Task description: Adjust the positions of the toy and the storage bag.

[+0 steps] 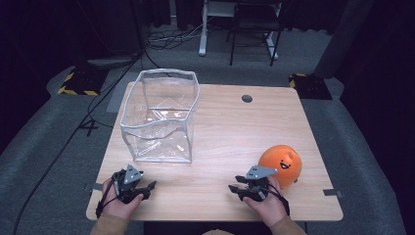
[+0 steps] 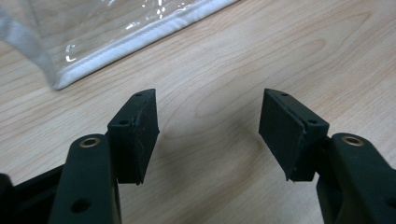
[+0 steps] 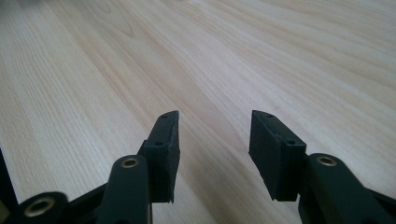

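A clear plastic bag with white piping stands upright and open at the table's left half; its near bottom corner lies just ahead of the left jaws. An orange round toy with a smiling face rests at the right near edge. My left gripper sits low by the front edge, below the bag, jaws open and empty. My right gripper rests just left of the orange toy, open and empty over bare wood.
The light wooden table has a small round grommet near its far edge. Beyond it lie dark floor, cables, a chair and desk legs.
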The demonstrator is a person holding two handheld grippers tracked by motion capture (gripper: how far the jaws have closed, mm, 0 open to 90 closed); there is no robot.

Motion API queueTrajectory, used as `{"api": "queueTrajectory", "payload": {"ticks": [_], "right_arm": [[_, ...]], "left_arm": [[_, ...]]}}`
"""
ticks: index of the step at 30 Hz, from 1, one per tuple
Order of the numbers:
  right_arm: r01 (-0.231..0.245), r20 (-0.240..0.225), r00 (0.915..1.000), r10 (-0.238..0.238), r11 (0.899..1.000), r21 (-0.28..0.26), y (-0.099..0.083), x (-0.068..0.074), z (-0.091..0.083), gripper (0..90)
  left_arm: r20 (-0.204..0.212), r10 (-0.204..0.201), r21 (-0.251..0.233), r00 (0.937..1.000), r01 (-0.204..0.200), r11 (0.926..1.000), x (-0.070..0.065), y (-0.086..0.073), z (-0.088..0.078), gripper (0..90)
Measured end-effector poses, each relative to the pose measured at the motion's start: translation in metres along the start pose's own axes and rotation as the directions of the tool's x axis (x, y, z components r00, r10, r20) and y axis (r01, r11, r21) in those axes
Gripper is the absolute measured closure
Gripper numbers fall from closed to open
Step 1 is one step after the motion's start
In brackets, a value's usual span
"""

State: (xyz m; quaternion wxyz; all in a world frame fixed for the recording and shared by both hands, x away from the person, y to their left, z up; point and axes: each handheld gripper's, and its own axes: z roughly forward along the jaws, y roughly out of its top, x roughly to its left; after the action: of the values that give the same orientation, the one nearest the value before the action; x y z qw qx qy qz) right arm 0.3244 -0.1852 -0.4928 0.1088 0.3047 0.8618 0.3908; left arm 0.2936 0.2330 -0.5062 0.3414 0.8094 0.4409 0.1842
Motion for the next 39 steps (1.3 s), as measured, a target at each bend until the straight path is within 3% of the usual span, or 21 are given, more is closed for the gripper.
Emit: {"api": "queueTrajectory", "payload": {"ticks": [8,21,29,33,39], "right_arm": [[0.053,-0.029,0.9982,-0.052,0.998,0.018,0.035,-0.004,-0.007,52.9],[0.102,-0.055,0.9934,-0.101,0.995,0.009,0.085,-0.012,0.0,59.2],[0.148,-0.066,0.9868,-0.148,0.989,-0.011,0.12,-0.006,0.015,60.7],[0.178,-0.078,0.9807,-0.179,0.984,-0.021,0.141,0.002,0.032,60.8],[0.193,-0.089,0.9771,-0.193,0.981,-0.013,0.154,0.005,0.048,62.4]], "left_arm": [[0.003,-0.03,-0.033,0.9996,0.03,0.999,-0.002,-0.014,-0.02,37.7],[0.003,-0.076,-0.072,0.9971,0.076,0.9945,0.005,-0.022,-0.029,36.7],[0.004,-0.072,-0.073,0.9974,0.072,0.9948,0.009,-0.019,-0.025,37.1],[0.004,-0.073,-0.076,0.9973,0.073,0.9944,0.009,-0.019,-0.025,37.2],[-0.004,-0.082,-0.08,0.9967,0.081,0.9935,0.011,-0.023,-0.028,37.3]]}}
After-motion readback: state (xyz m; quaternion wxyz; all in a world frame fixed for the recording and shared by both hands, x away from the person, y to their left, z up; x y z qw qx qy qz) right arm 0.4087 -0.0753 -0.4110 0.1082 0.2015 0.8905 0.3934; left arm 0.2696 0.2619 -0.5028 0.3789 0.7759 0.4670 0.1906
